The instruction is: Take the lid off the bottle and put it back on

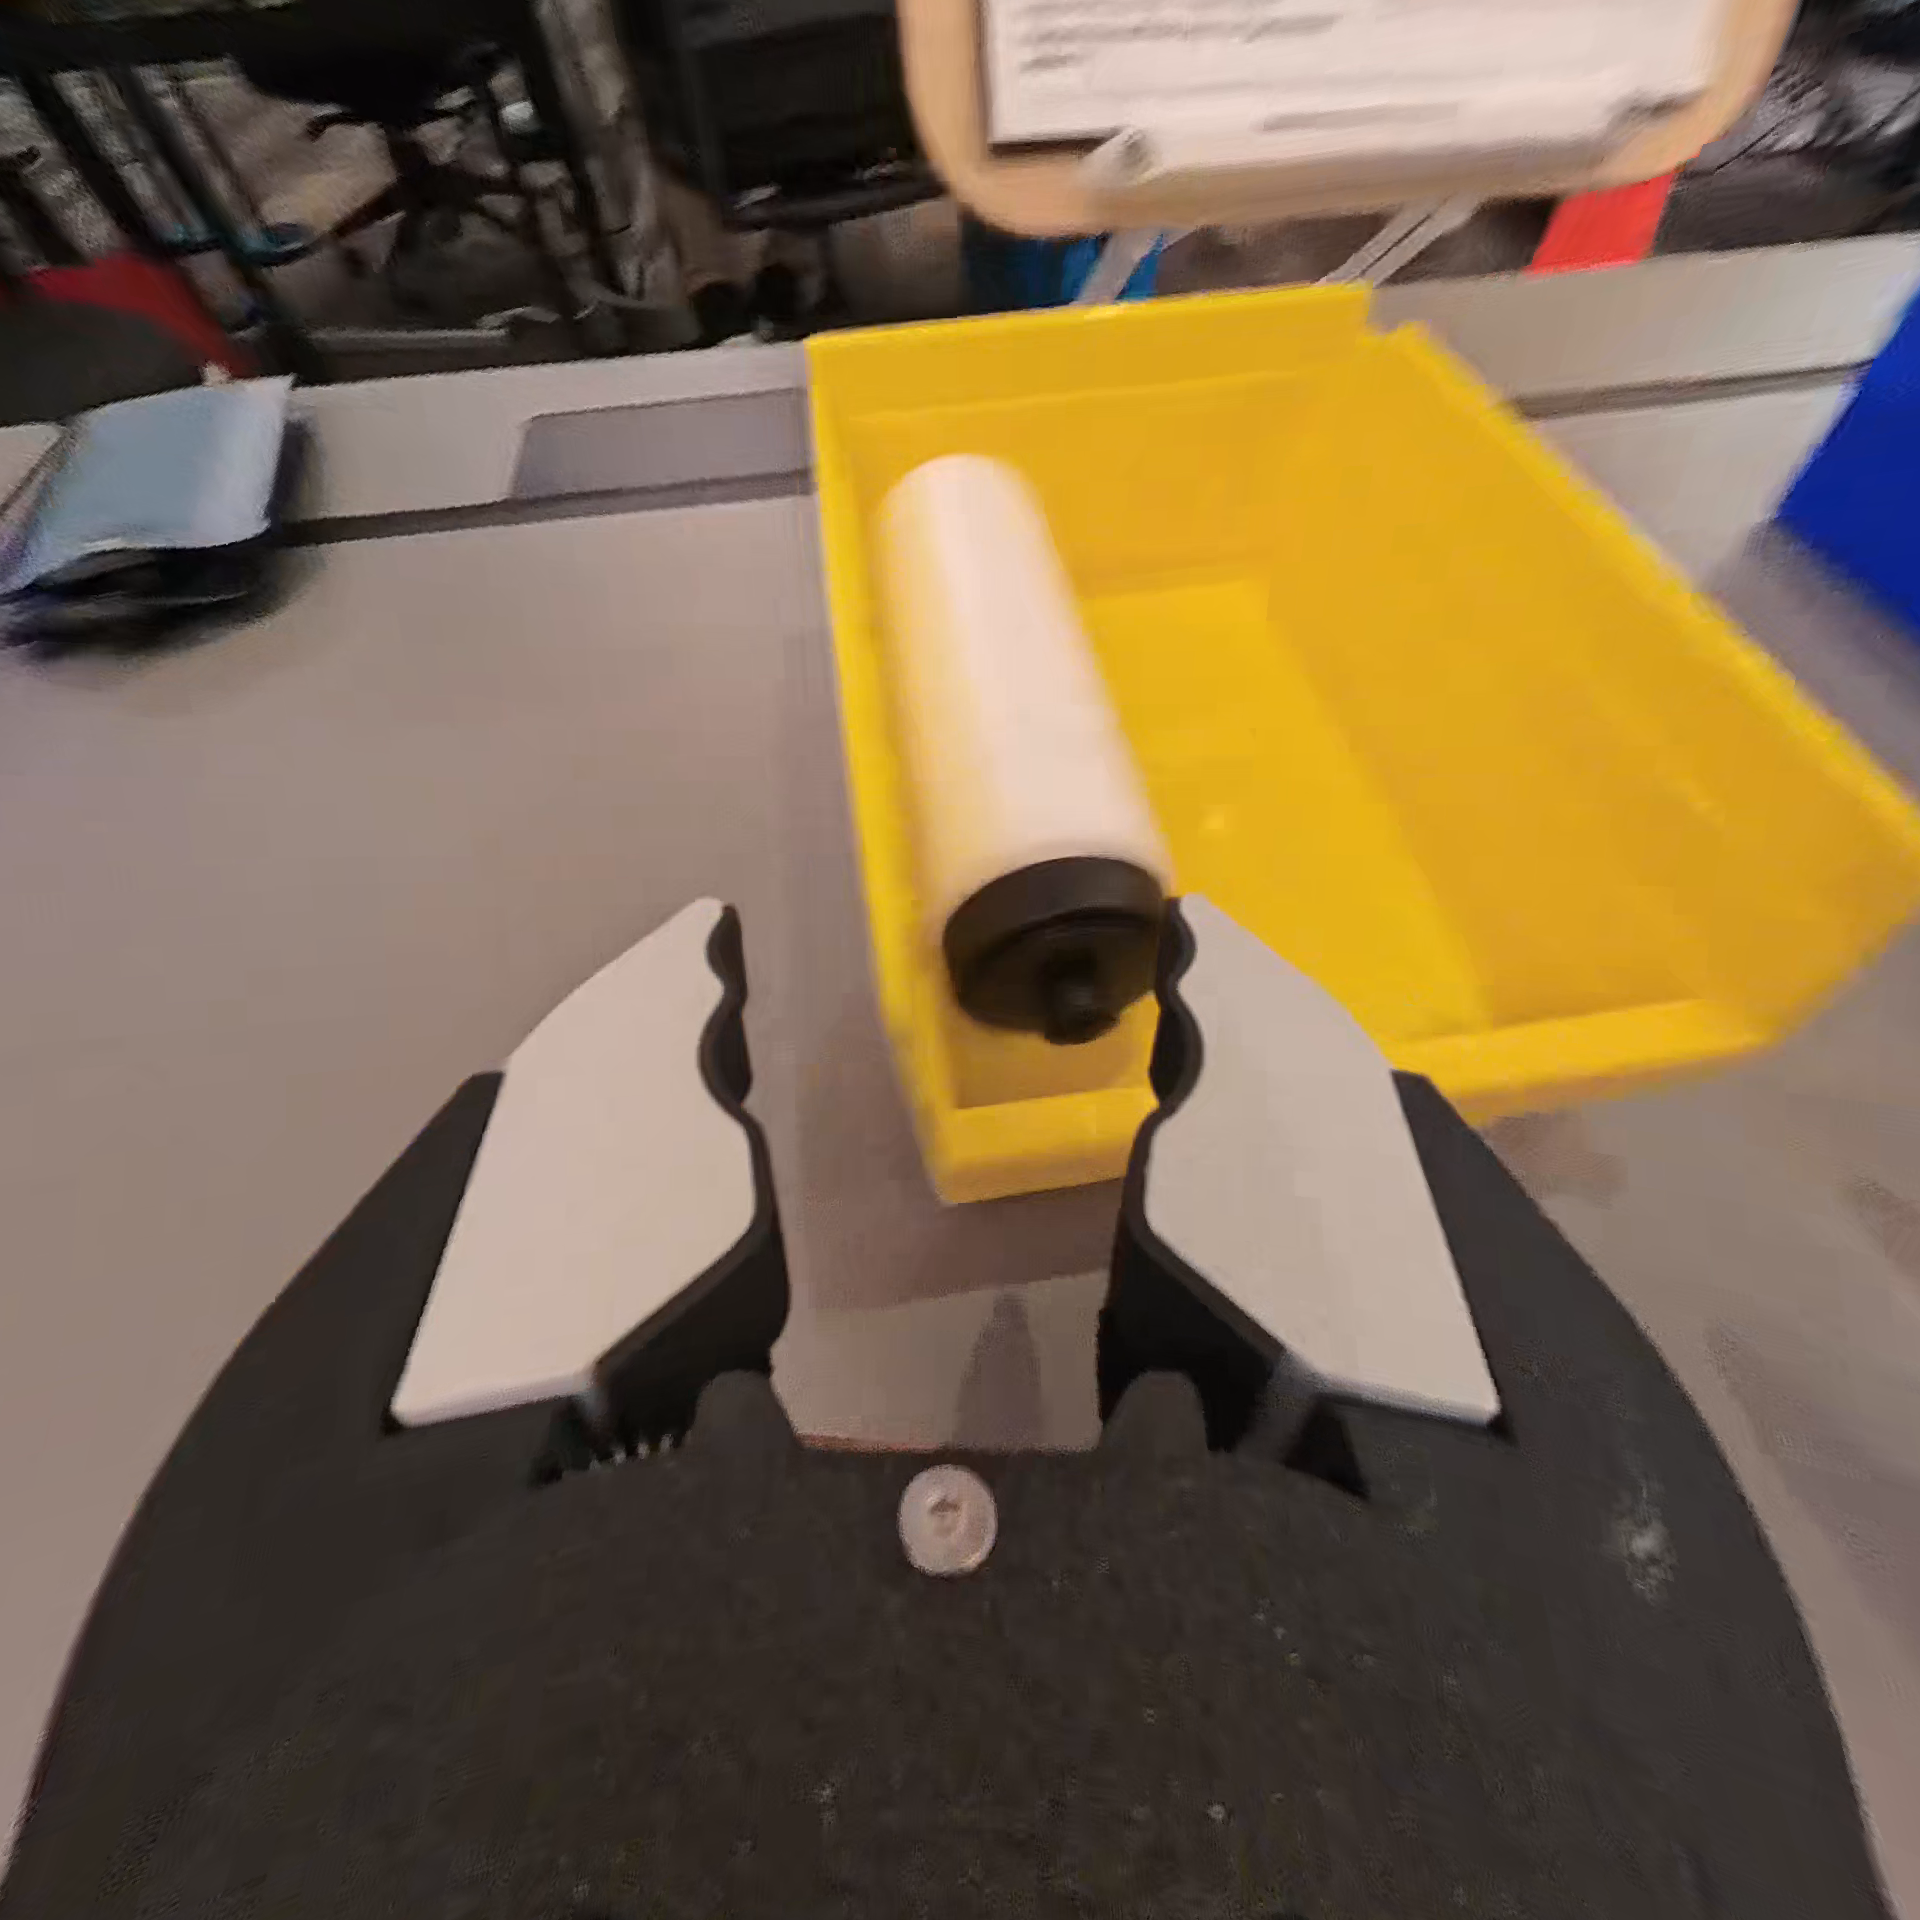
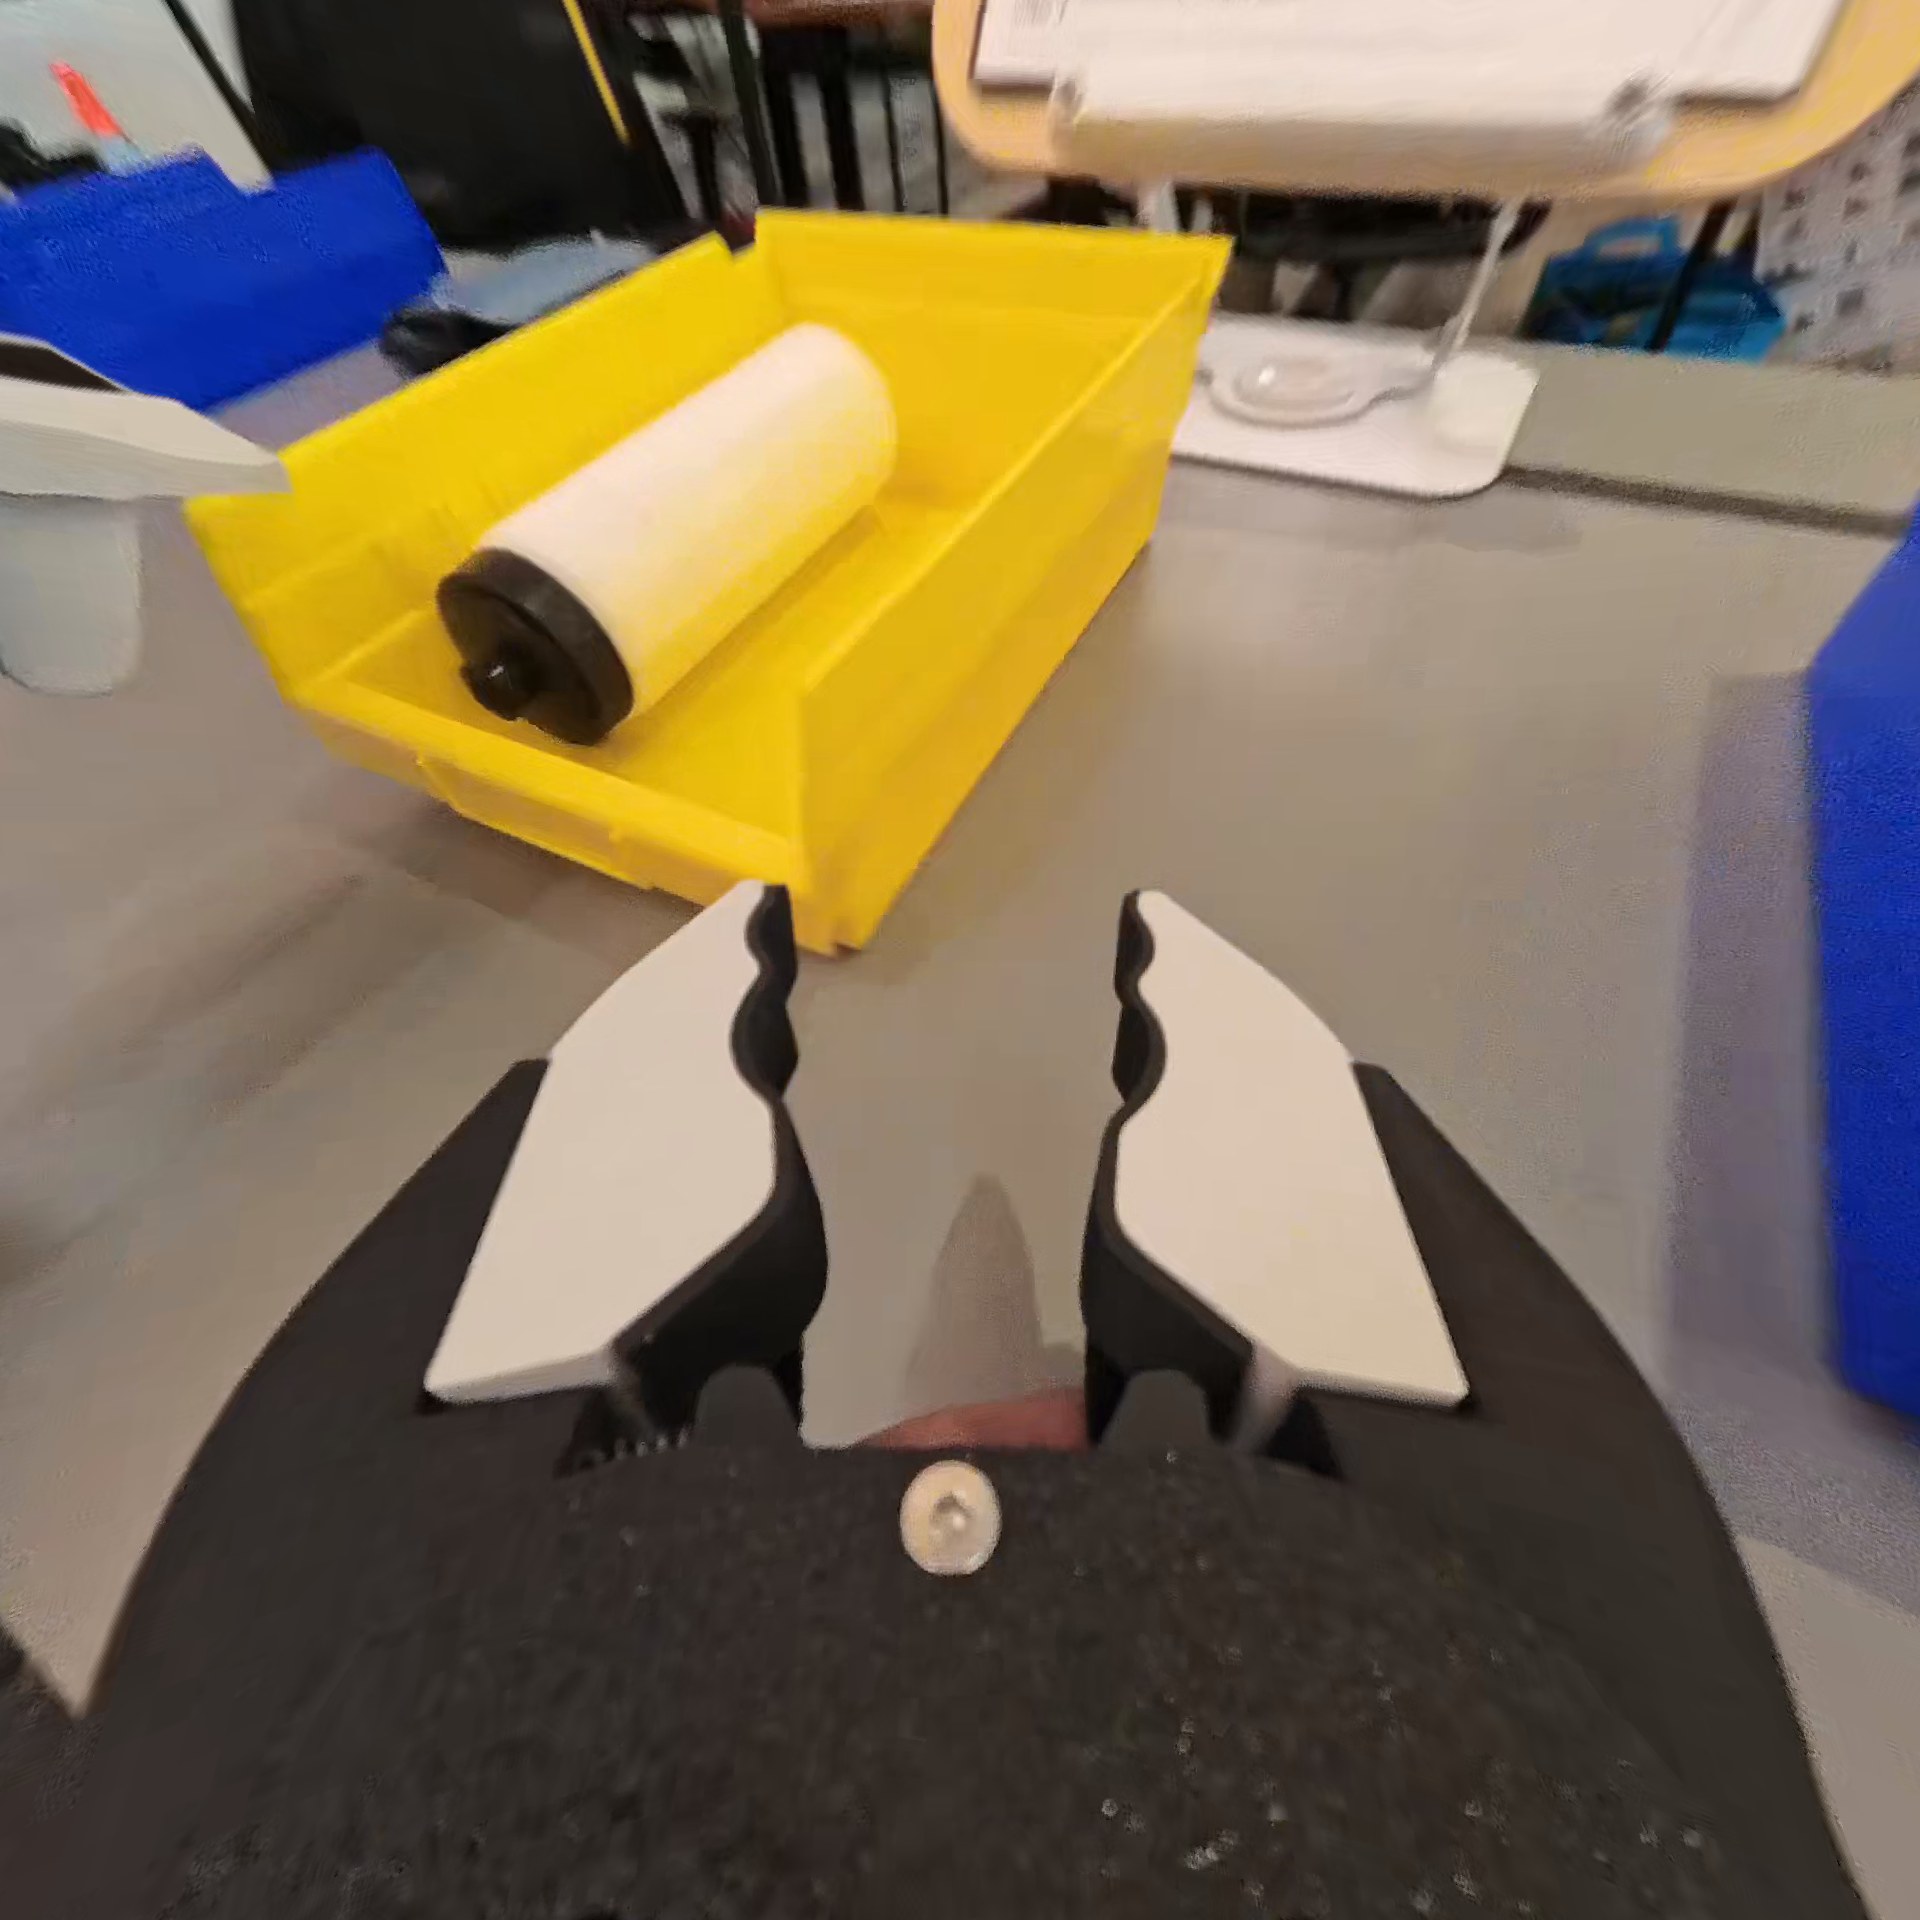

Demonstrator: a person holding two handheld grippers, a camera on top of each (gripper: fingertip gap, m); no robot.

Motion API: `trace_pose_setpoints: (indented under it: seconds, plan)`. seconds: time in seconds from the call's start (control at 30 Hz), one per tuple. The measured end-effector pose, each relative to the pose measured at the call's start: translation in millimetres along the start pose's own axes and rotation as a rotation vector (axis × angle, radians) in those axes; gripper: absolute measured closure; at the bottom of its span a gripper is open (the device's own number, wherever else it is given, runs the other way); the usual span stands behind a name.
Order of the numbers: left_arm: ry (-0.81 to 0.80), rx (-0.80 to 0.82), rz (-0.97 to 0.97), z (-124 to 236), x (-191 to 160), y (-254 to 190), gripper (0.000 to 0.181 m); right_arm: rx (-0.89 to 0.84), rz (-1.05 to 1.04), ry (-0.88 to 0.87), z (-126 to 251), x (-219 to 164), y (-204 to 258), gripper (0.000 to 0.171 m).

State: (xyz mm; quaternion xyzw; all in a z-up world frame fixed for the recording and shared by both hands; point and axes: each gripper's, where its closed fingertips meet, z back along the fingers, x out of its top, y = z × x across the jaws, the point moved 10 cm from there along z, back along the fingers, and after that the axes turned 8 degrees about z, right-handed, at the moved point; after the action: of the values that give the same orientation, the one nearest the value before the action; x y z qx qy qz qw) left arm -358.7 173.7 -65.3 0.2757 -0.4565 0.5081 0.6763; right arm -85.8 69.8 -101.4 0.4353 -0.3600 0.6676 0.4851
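- Nearest the lens in the left wrist view sits the left gripper (image 1: 951,961), its black body filling the lower part of the picture and its two grey fingers spread wide apart with nothing between them.
- One fingertip (image 1: 1184,935) of that gripper lies just beside the lid in the picture; whether it touches the lid cannot be told.
- Seen in the right wrist view, the right gripper (image 2: 951,940) also stands spread, its fingers apart and empty, above bare grey table (image 2: 1403,831).
- Its left fingertip (image 2: 764,920) overlaps the near corner of the yellow bin (image 2: 1039,488) in the picture, with no clear contact.
- A white bottle (image 1: 997,675) lies on its side inside the yellow bin, along the bin's left wall as the left wrist view shows it.
- The black lid (image 1: 1049,951) is on the bottle's near end, a small knob at its middle, close to the bin's low front wall.
- From the right wrist view the bottle (image 2: 707,499) lies slantwise, its lid (image 2: 530,649) toward the near left corner of the bin.
- A grey fingertip of the left gripper (image 2: 135,442) enters at the left edge of that view, near the bin's left rim.
- Blue bins (image 2: 197,260) stand on the table beyond and to the sides.
- Both views are somewhat blurred.
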Motion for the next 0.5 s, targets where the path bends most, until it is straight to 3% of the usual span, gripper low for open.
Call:
trace_pose_setpoints:
  seconds: [0.13,0.2,0.27,0.3,0.5]
  plan:
    - [0.102,-0.038,0.037,-28,-16,13,0.113,-0.096,-0.015,-0.02,-49,23,41,0.115]
    - [0.128,-0.085,0.071,-36,-20,17,0.14,-0.165,-0.061,0.017,-67,26,44,0.127]
    - [0.13,-0.117,0.087,-38,-18,21,0.173,-0.249,-0.104,0.095,-80,22,43,0.151]
    - [0.135,-0.118,0.086,-38,-17,23,0.173,-0.293,-0.122,0.107,-82,21,42,0.165]
    - [0.101,-0.057,0.065,-30,-7,43,0.177,-0.325,-0.105,0.08,-85,33,64,0.166]
